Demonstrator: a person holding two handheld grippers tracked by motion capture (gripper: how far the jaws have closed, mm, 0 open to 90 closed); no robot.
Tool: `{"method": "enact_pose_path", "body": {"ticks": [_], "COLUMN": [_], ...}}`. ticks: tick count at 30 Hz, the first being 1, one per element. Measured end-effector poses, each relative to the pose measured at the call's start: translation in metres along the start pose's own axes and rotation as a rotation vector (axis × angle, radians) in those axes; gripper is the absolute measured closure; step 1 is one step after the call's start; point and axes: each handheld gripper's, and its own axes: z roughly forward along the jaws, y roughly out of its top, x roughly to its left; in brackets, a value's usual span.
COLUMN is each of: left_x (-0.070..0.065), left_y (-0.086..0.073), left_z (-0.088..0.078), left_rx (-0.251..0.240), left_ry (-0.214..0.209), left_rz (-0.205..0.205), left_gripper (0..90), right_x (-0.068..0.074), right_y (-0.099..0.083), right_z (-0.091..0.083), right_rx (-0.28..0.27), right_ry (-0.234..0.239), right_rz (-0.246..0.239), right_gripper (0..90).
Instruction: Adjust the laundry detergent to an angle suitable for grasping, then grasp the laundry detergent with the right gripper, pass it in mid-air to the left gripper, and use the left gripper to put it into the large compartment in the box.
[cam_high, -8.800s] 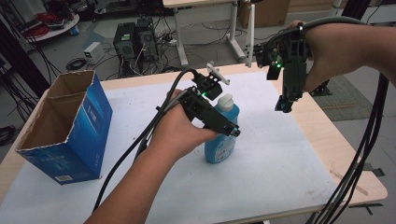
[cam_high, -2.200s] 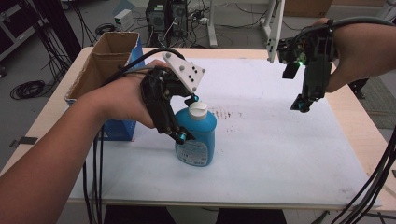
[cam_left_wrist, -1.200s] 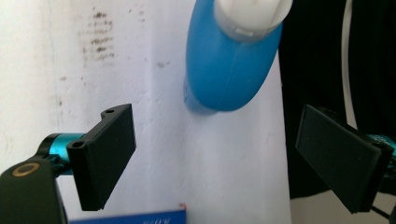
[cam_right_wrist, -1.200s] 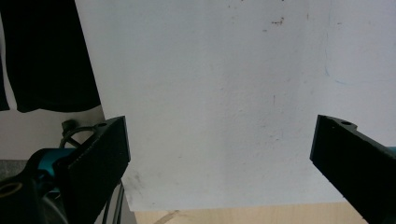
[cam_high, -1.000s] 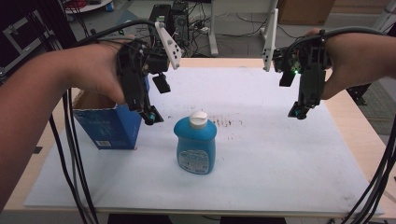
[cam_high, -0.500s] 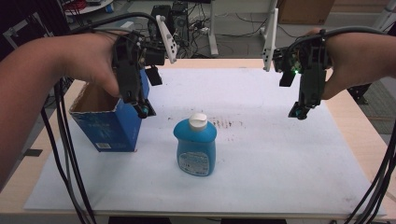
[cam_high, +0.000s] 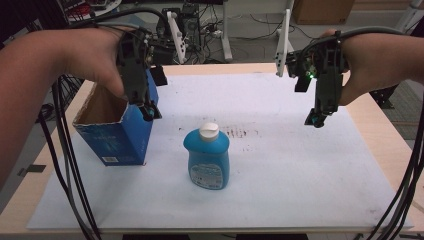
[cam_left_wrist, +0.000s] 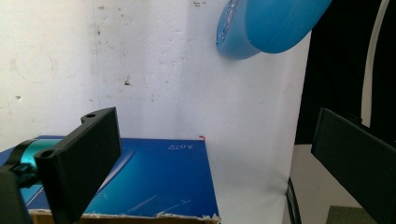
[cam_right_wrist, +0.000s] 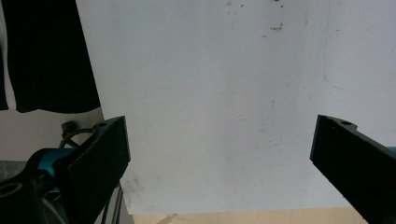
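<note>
**Blue bottle stands free between the two grippers**

While the squat blue plastic bottle with a white cap (cam_high: 208, 159) stands upright on the white sheet (cam_high: 280, 170) near the table's middle, untouched, the left gripper (cam_high: 148, 112) hangs above the open blue cardboard box (cam_high: 116, 142) just beside it, its jaws having just opened wide with nothing between them. Well apart at the right, the right gripper (cam_high: 314, 120) hovers, jaws spread and empty

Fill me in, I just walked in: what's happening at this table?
A person holds a gripper in each hand above a white mat. The blue bottle stands upright on the mat with nothing touching it. The left gripper hangs open over the near edge of the open blue box, its jaws just having widened with nothing between them. The right gripper hovers open on the other side.
</note>
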Motion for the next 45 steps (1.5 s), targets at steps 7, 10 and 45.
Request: {"method": "enact_pose_path", "body": {"ticks": [7,10,45], "left_x": [0.004,0.005,-0.006], "left_y": [0.006,0.007,0.008], "left_z": [0.0,-0.001,-0.002], "left_rx": [0.044,0.049,0.067], "left_ry": [-0.003,-0.006,0.017], "left_rz": [0.019,0.011,0.028], "left_gripper": [1.7,1.7,1.7], "right_x": [-0.006,-0.007,0.035], "right_y": [-0.004,-0.004,-0.012], "right_z": [0.001,0.0,0.012], "right_rx": [-0.008,-0.008,-0.141], "right_ry": [0.001,0.002,0.039], "right_rz": [0.017,0.019,0.049], "right_gripper": [3.9,3.9,3.9]}}
